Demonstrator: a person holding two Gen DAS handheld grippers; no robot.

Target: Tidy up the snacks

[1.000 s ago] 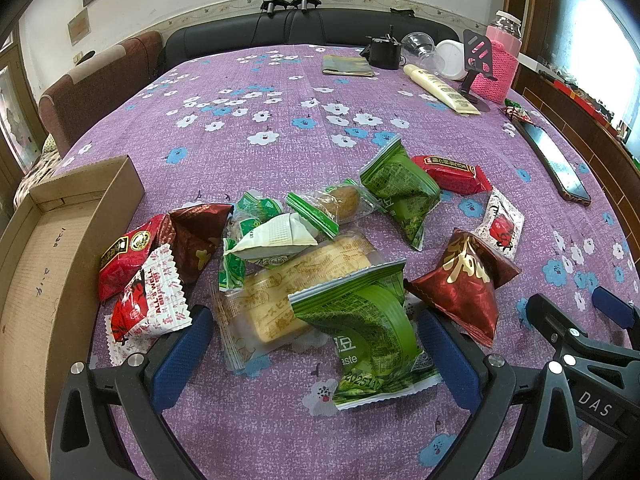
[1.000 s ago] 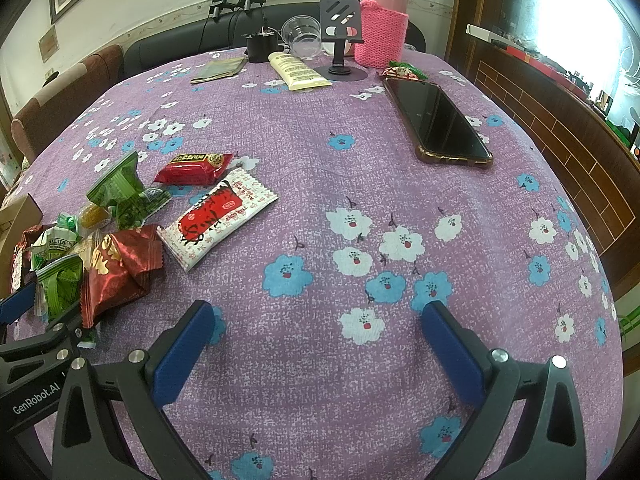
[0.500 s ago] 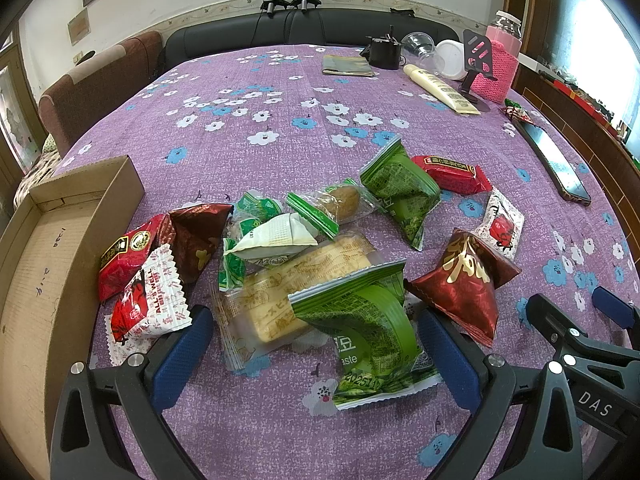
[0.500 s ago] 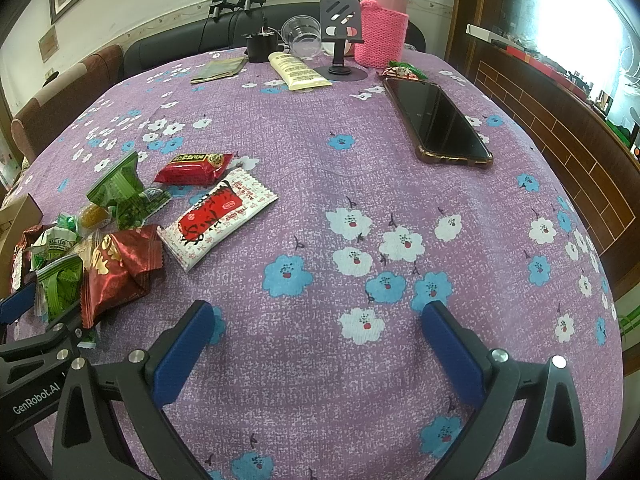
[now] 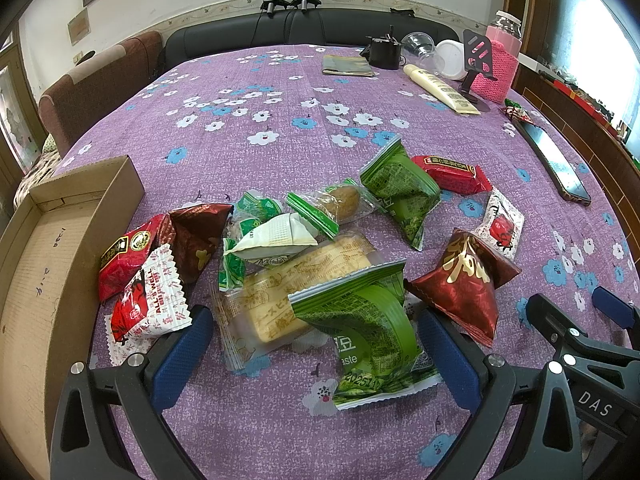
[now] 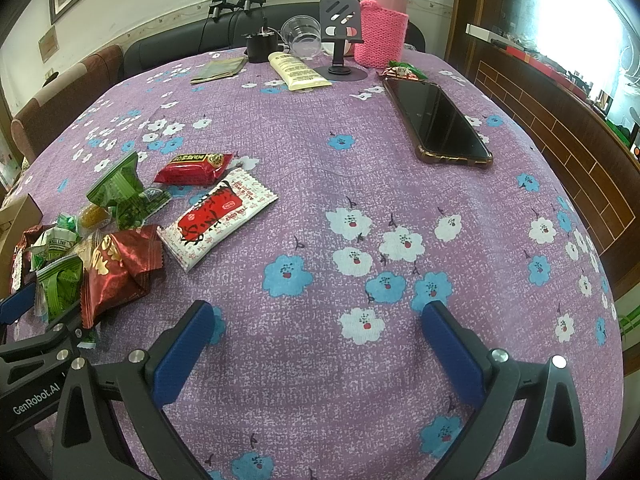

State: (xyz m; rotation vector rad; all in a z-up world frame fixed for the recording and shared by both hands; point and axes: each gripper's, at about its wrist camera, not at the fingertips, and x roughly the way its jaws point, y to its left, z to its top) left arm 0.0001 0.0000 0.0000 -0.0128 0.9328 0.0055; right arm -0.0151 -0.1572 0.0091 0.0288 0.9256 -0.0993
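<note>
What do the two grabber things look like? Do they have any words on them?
Both look the same: black plastic frames with triangle-shaped holes, silver screws, and two fingers with flat blue pads. The left gripper shows white letters "GenRobot.AI" on its side in the right wrist view. The right gripper shows "DAS" in the left wrist view. No cables, hands or sleeves are visible.

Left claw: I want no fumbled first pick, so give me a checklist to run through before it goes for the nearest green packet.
1. Left claw open: ok.
2. Green packet between its fingers: ok.
3. Packet free of neighbours: not ok, it overlaps the biscuit pack.
4. Box has room: ok.
5. Right claw open, over bare cloth: ok.
</note>
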